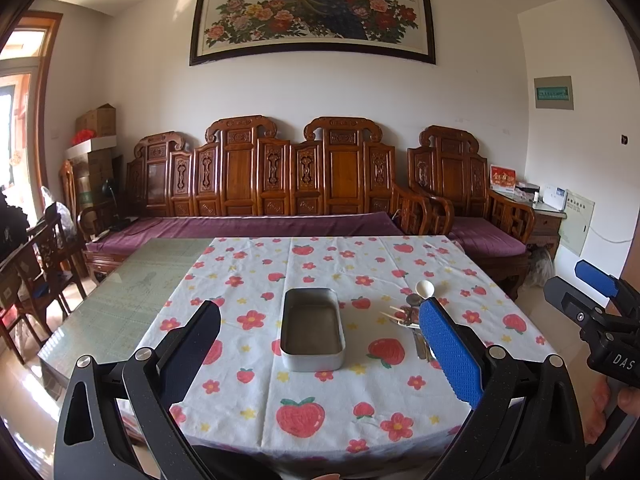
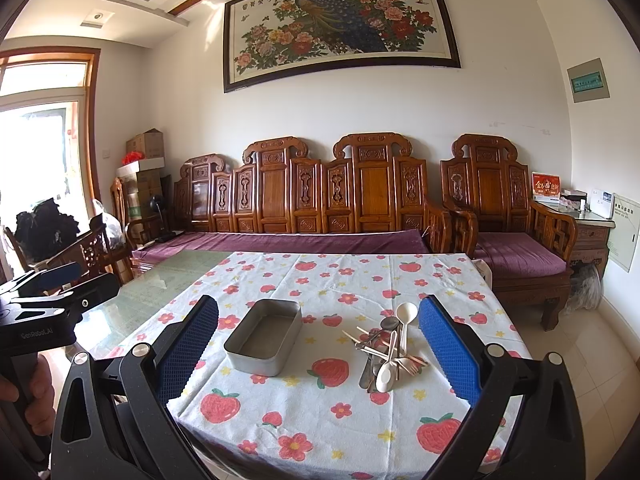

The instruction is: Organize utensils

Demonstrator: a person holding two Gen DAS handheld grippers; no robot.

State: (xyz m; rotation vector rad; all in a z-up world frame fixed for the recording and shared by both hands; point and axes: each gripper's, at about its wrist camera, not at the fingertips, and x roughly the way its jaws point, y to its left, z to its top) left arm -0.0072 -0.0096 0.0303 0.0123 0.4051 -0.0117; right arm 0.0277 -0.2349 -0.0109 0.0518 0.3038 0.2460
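Observation:
An empty grey metal tin (image 1: 313,334) (image 2: 265,335) sits mid-table on the strawberry-print cloth. To its right lies a pile of utensils (image 2: 386,350): white plastic spoons, metal spoons, a knife, a wooden fork and sticks. In the left wrist view the pile (image 1: 412,312) is partly hidden behind my blue finger pad. My left gripper (image 1: 320,344) is open and empty, held above the table's near edge and framing the tin. My right gripper (image 2: 318,344) is open and empty, held above the near edge with tin and pile between its fingers.
The cloth (image 2: 340,408) covers the right part of a glass-topped table (image 1: 132,284). A carved wooden sofa (image 1: 280,184) with purple cushions stands behind it. Wooden chairs (image 1: 36,272) stand at the left. The other gripper shows at the right edge (image 1: 600,320) of the left wrist view.

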